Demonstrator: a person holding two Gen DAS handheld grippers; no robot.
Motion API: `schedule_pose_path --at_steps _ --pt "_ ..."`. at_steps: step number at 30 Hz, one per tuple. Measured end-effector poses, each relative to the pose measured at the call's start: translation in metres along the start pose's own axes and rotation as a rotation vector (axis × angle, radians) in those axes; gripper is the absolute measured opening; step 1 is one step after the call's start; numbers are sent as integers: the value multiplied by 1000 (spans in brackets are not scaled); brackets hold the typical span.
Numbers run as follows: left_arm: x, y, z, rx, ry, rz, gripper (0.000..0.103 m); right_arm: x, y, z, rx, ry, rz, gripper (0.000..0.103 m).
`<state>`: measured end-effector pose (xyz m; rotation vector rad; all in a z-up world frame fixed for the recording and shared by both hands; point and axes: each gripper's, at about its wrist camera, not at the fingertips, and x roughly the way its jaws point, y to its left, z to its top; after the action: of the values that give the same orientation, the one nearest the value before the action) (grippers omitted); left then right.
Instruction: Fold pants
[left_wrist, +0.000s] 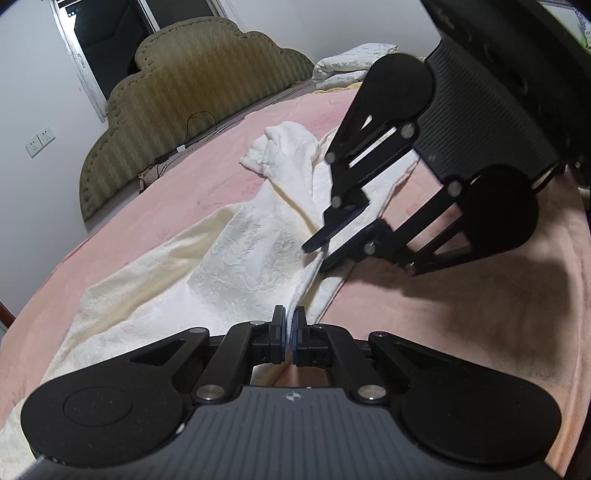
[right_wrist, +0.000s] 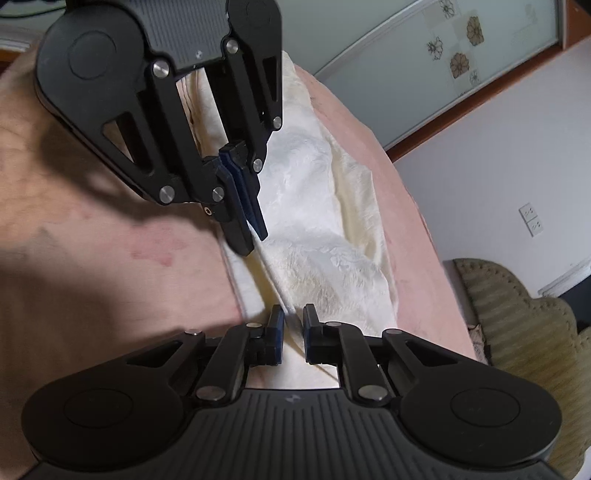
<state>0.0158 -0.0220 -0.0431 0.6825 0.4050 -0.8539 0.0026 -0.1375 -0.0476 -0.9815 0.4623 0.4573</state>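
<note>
Pants (left_wrist: 255, 236): cream-white, textured, lying rumpled along the pink bed cover (left_wrist: 147, 206), one end bunched toward the headboard (left_wrist: 192, 96) side, the rest running back toward me and spreading to the near left edge of the bed

Left gripper (left_wrist: 289, 328): my jaws are together, nipping a thin fold of the pants' right-hand edge; cloth rises into the pads

Right gripper (right_wrist: 293, 330): jaws nearly together with a ridge of the same edge between them; in the right wrist view a narrow gap shows, filled by cloth, so I judge the fabric pinched. In the left wrist view it sits further along that edge, toward the headboard

Both grips lie on one long edge, near each other but apart

Step in hand, as I judge it: the grasp for a lengthwise fold, both pinches just set, nothing lifted yet

Next move calls for: raising both hands together, keeping the edge taut between them, and carrying it across toward the far left side so one leg lies over the other. Risk: the right pinch looks shallow and may slip
</note>
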Motion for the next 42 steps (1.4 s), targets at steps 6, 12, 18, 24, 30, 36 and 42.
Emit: schedule_pose_path --at_steps 6,12,18,24,30,36,42 --pt "4 3 -1 2 10 -17 3 -2 -4 -3 85 8 44 9" --pt "-2 6 3 -48 -11 -48 24 -10 -12 -10 197 -6 81 9" --pt "-7 11 14 -122 -108 -162 44 -41 -56 -58 511 -42 45 9" --pt "26 26 34 -313 -116 -75 47 -46 -120 -150 973 33 -170 10" --pt "49 30 30 -406 -75 -63 47 -41 -127 -221 1274 128 -296 9" --pt "56 24 27 -406 -54 -54 62 -39 -154 -192 1213 51 -380 10" --pt "61 40 18 -527 -10 -55 87 32 -199 -130 1021 41 -295 12"
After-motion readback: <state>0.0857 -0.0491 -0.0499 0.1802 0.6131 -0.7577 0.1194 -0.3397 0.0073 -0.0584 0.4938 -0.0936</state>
